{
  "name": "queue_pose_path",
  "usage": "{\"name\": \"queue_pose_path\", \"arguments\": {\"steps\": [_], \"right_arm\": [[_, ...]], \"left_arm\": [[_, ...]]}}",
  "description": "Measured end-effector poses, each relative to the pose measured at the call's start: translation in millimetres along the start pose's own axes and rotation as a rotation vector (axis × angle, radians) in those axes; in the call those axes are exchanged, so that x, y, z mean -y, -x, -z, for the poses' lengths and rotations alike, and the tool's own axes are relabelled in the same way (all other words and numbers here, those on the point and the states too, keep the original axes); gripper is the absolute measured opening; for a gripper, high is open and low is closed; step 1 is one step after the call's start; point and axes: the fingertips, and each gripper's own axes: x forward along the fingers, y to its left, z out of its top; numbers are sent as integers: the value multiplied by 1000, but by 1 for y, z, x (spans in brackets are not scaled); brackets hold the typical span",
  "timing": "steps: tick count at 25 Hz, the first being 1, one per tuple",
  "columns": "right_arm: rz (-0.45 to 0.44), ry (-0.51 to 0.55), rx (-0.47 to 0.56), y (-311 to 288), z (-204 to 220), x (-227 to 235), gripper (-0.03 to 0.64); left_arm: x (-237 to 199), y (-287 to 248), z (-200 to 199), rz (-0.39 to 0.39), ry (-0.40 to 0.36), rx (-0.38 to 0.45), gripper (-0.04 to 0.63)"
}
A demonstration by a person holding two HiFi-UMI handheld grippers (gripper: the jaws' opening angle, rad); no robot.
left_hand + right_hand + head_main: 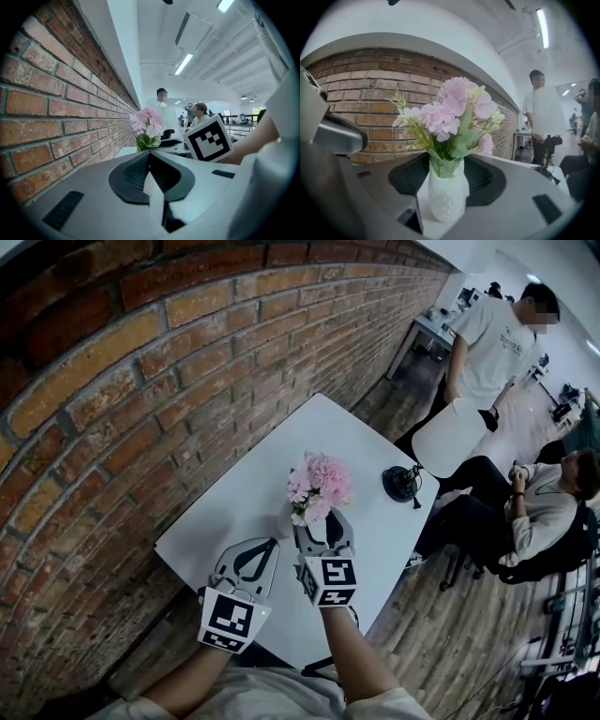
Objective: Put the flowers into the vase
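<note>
Pink flowers (319, 486) with green leaves stand in a small white faceted vase (446, 197) on the white table (234, 502). My right gripper (323, 523) reaches around the vase, one jaw on each side, open, with a gap between each dark pad and the vase wall. In the right gripper view the flowers (450, 112) rise straight up from the vase neck. My left gripper (271, 544) rests to the left near the table's front edge, shut with nothing in it. The left gripper view looks past its closed tips (149, 153) at the flowers (147, 124).
A red brick wall (141, 381) runs along the table's left side. A black object (401, 482) with a cable sits on the table's right part. A white chair (450, 437), a standing person (492, 343) and a seated person (544, 502) are beyond the table.
</note>
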Motion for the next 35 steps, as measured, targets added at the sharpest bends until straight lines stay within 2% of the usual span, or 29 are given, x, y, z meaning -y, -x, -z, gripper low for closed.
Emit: {"name": "queue_pose_path", "arguments": {"steps": [19, 29, 35], "right_arm": [[24, 6, -67, 10, 17, -2, 235], [52, -14, -54, 28, 17, 0, 235], [67, -16, -48, 40, 19, -2, 205]], "left_arm": [[6, 0, -4, 8, 2, 13, 8], [9, -2, -6, 17, 2, 20, 8], [11, -2, -6, 21, 5, 25, 8]]}}
